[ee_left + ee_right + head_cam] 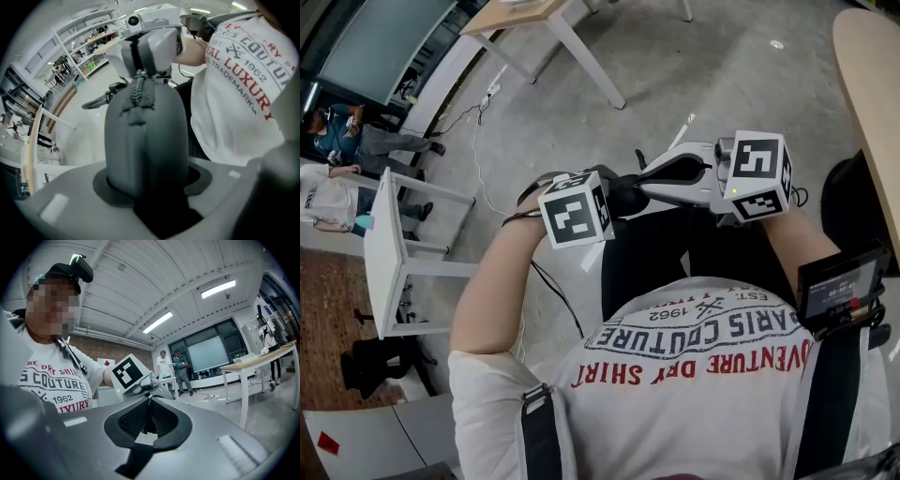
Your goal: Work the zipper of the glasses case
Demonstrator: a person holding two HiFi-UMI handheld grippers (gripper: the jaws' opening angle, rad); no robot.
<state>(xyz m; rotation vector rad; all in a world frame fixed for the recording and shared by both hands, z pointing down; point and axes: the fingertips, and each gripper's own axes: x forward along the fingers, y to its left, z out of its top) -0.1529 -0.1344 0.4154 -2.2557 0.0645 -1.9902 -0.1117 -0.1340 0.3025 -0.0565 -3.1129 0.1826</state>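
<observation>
Dark grey glasses case [140, 140] filled the centre of the left gripper view, clamped at its near end between the left gripper's [576, 208] jaws. At its far end, upper middle of the frame, the right gripper [149, 400] had its jaws nearly together, pinched on the zipper pull [139, 76]

Supporting surface: grey concrete floor [712, 66]. Two tables stand on it. A wood-topped table [520, 14] with white legs is at the top of the head view, and a white side table [384, 244] is at the left. A white cable [475, 155] lies on the floor between the two tables, running from a power strip [494, 90]. A tan curved tabletop [872, 94] occupies the right edge.
</observation>
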